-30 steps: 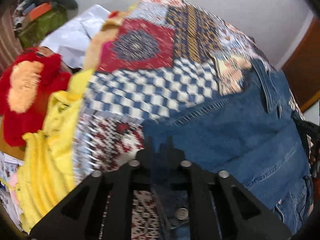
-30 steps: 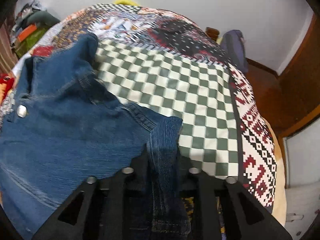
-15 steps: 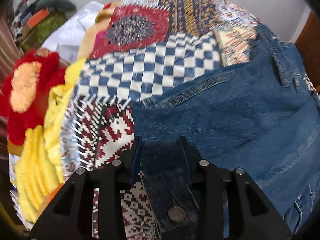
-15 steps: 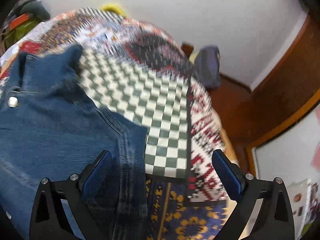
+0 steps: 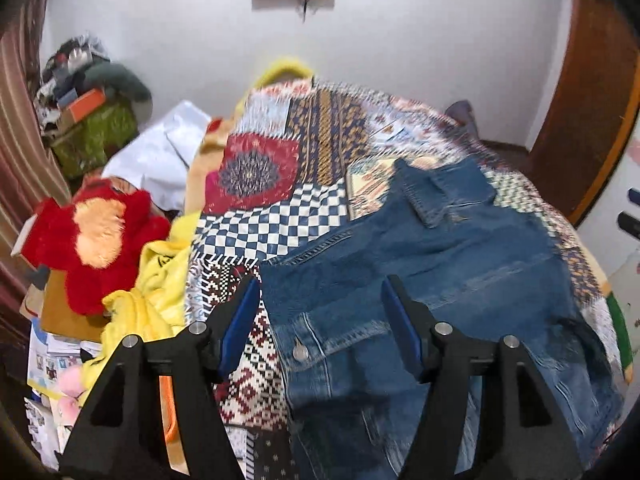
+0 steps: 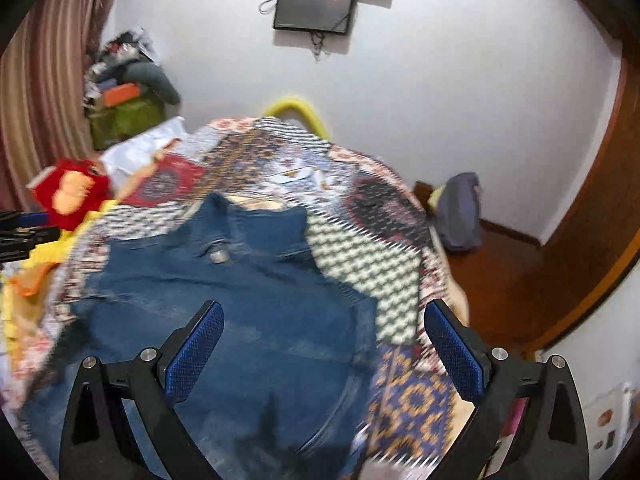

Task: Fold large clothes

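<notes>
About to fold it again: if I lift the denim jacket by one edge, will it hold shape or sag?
The denim jacket will probably sag: it lies flat on the patchwork quilt. Thick seams likely make it fairly heavy, holding creases. Unlikely to slip.

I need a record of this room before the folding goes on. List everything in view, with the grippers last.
denim jacket: one, blue, spread flat on the bed
patchwork bedspread: one, many colours, covers the bed under the jacket
plush toy: one, red with orange patches, left of the bed
yellow cloth: one, bunched at the bed's left edge
white sheet: one, behind the plush toy
green box: one, piled with clutter, far left corner
wall screen: one, dark, on the white wall
grey bag: one, on the floor right of the bed
striped curtain: one, brown, far left
left gripper: one, black with blue pads, jaws opening, nothing gripped
right gripper: one, same colours, open wide, nothing gripped
</notes>
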`<act>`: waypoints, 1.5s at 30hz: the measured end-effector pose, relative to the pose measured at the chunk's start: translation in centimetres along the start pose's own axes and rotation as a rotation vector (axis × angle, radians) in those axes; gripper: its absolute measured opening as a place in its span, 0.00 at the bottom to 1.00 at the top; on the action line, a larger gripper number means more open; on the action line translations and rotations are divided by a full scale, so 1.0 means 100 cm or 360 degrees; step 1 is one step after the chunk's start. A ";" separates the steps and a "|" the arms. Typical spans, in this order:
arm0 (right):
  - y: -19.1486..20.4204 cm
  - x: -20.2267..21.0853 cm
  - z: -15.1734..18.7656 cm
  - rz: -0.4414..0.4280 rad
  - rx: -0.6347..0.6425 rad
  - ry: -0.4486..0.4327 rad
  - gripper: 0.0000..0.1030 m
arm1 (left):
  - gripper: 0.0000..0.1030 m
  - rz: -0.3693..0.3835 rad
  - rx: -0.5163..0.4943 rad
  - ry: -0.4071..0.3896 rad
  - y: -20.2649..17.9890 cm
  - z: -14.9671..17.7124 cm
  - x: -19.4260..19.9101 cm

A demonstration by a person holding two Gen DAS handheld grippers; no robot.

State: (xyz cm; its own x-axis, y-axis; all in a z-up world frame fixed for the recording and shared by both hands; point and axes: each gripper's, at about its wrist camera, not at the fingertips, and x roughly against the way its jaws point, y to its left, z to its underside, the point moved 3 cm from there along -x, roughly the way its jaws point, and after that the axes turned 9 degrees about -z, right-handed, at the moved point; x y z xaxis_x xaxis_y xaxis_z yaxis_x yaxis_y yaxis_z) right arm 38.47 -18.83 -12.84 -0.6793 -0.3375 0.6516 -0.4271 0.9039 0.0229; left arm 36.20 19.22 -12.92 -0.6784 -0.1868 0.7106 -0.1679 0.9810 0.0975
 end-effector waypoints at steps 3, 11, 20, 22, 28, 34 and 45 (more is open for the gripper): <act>0.011 0.020 0.016 -0.0054 -0.0053 0.0008 0.97 | 0.80 0.0050 0.0009 -0.0035 0.002 0.017 0.032; 0.017 0.054 0.092 -0.0109 -0.0214 0.0159 0.97 | 0.84 0.0031 -0.0028 -0.0024 0.008 0.080 0.076; 0.003 0.079 0.176 -0.0069 -0.0397 0.0251 0.97 | 0.84 0.0023 0.0050 0.0129 0.015 0.166 0.085; -0.001 0.080 0.191 -0.0092 -0.0461 0.0287 0.97 | 0.84 0.0033 0.0082 0.0196 0.013 0.185 0.080; -0.008 0.075 0.233 -0.0210 -0.0653 0.0386 0.91 | 0.84 0.0125 0.0152 0.0425 -0.004 0.228 0.061; 0.002 0.064 0.255 -0.0320 -0.0682 0.0490 0.68 | 0.84 0.0218 0.0277 0.0601 -0.012 0.252 0.043; -0.003 0.062 0.261 -0.0318 -0.0711 0.0457 0.24 | 0.35 0.0345 0.0481 0.0618 -0.010 0.262 0.043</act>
State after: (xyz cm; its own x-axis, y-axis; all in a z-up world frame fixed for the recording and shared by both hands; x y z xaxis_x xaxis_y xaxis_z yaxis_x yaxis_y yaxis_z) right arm 18.80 -28.08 -28.55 -0.3948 -0.4851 0.7802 -0.1943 0.8741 0.4452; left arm 14.74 16.09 -28.19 -0.4158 0.1081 0.9030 -0.2907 0.9250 -0.2446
